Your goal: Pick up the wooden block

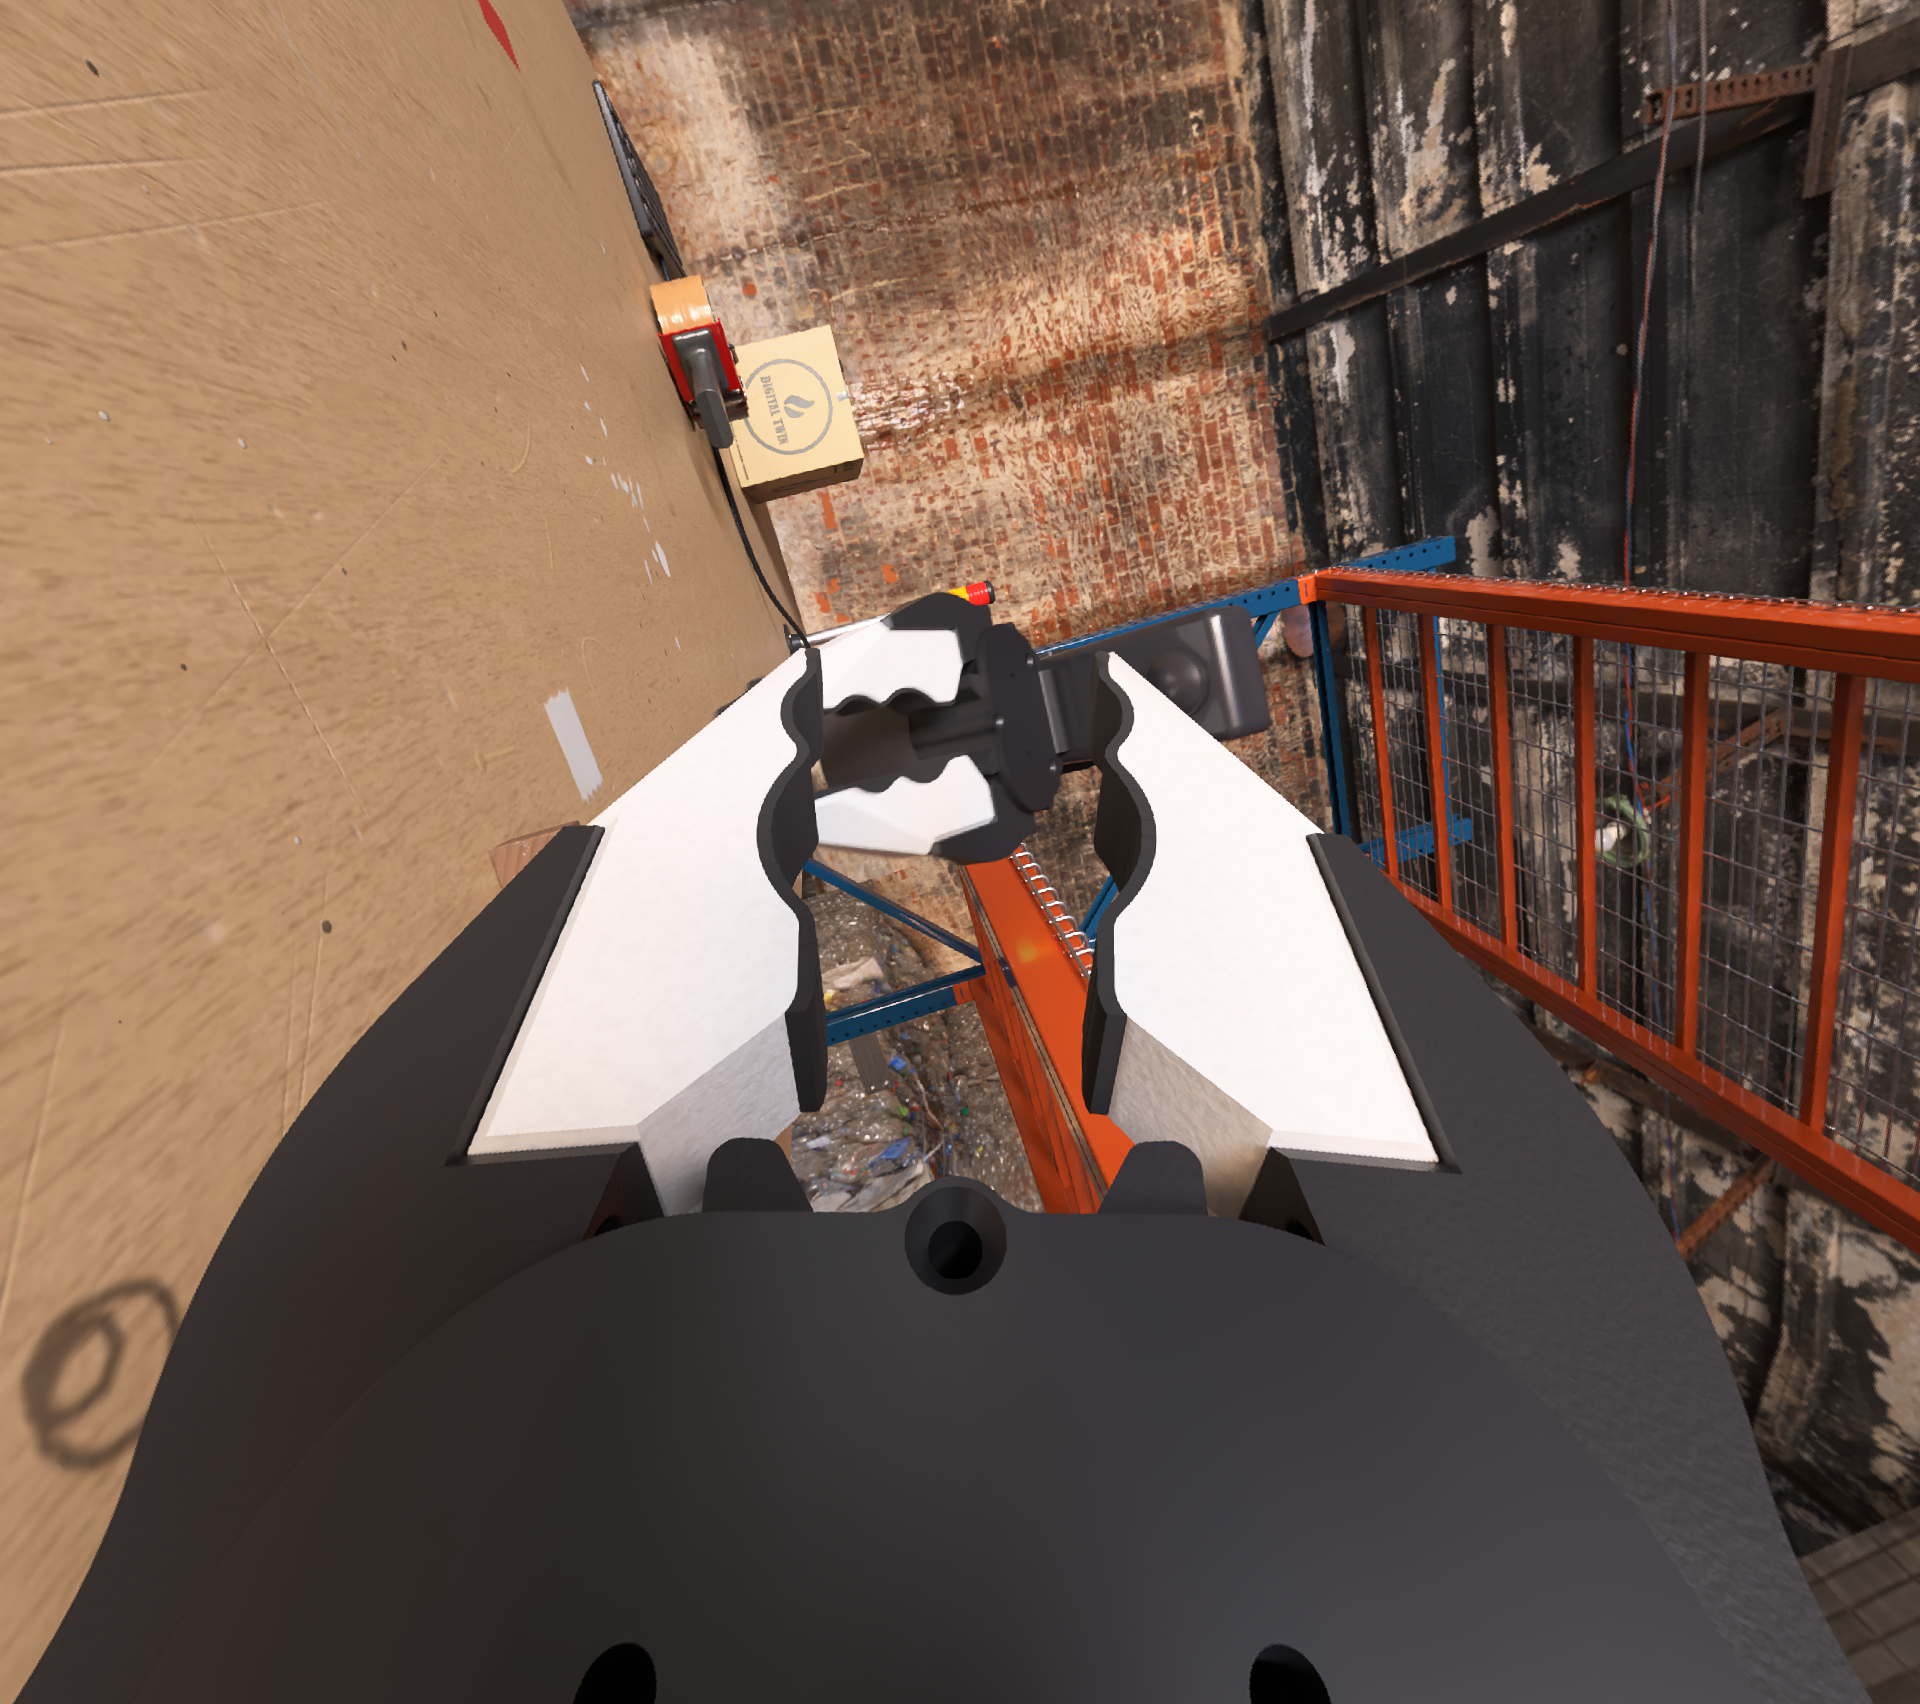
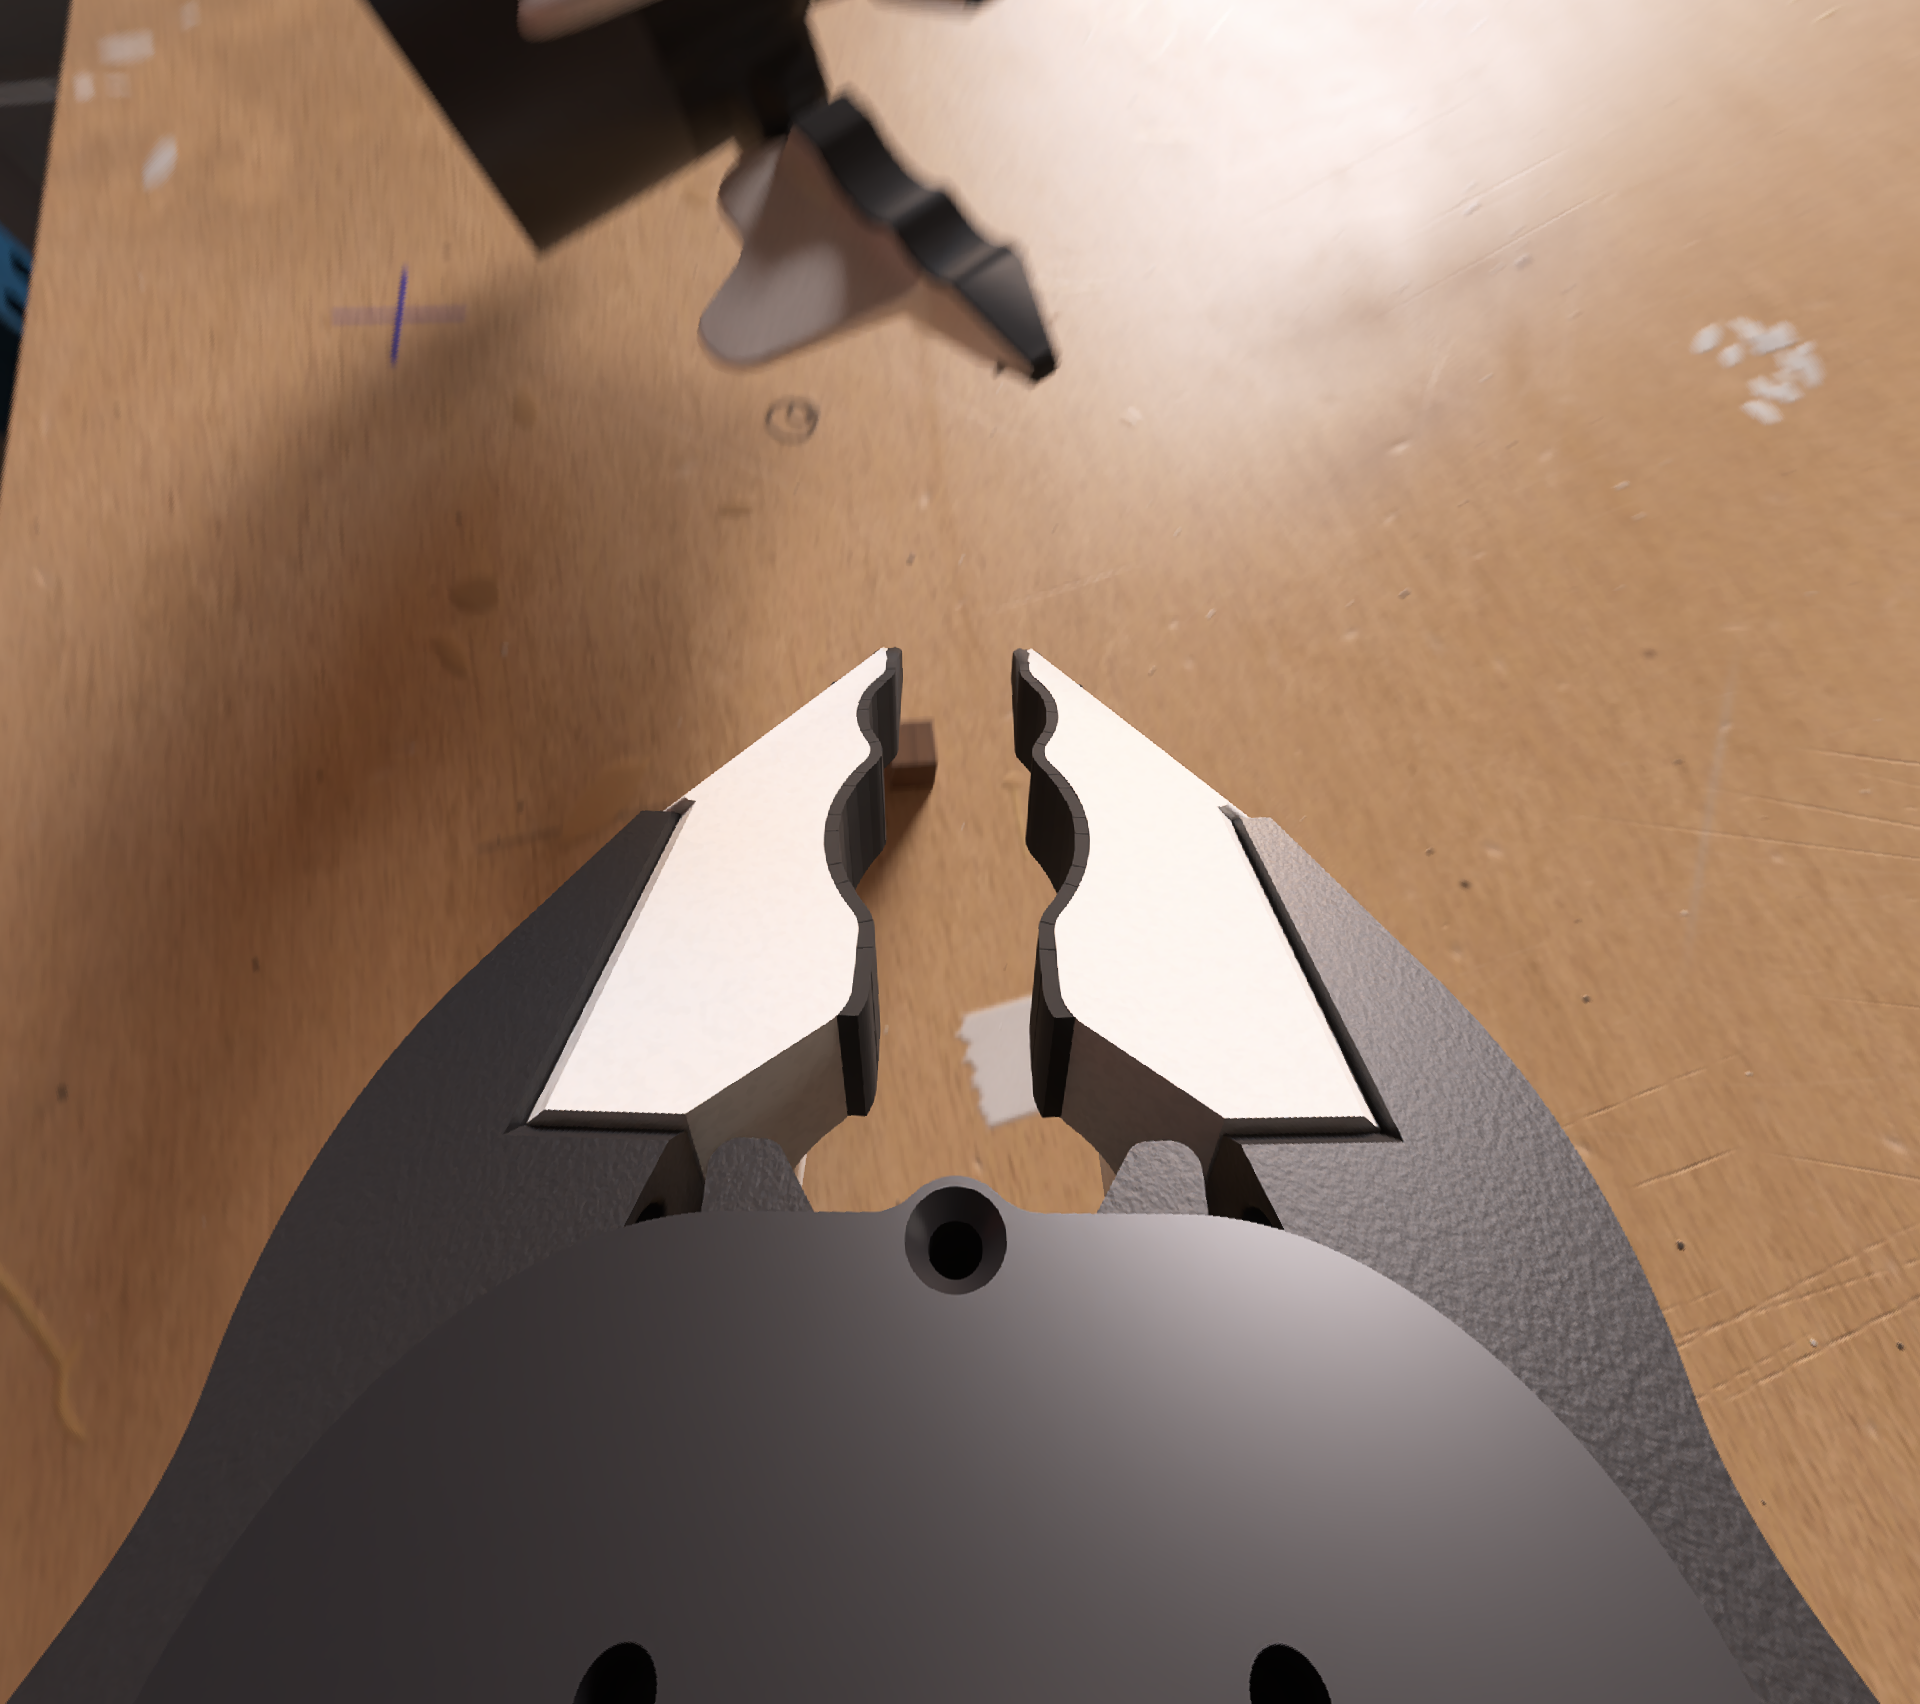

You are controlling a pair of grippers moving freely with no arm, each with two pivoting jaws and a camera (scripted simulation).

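We saw the block [image 2: 914, 761], small and dark brown, lying on the counter [image 2: 1351, 615] well inside its edges, partly hidden behind the left finger of our right tool [image 2: 956, 662]. That tool hung above it, released, its fingers apart with nothing between them; whether they reached down to the block we could not tell. A strip of pale tape [image 2: 997, 1067] lay on the counter nearer to us. Our left tool [image 1: 956, 667] was also released and held nothing, pointing along the counter toward its far edge, where a tape dispenser [image 1: 698, 350] and a cardboard box [image 1: 795, 413] stood. The block was not visible from there.
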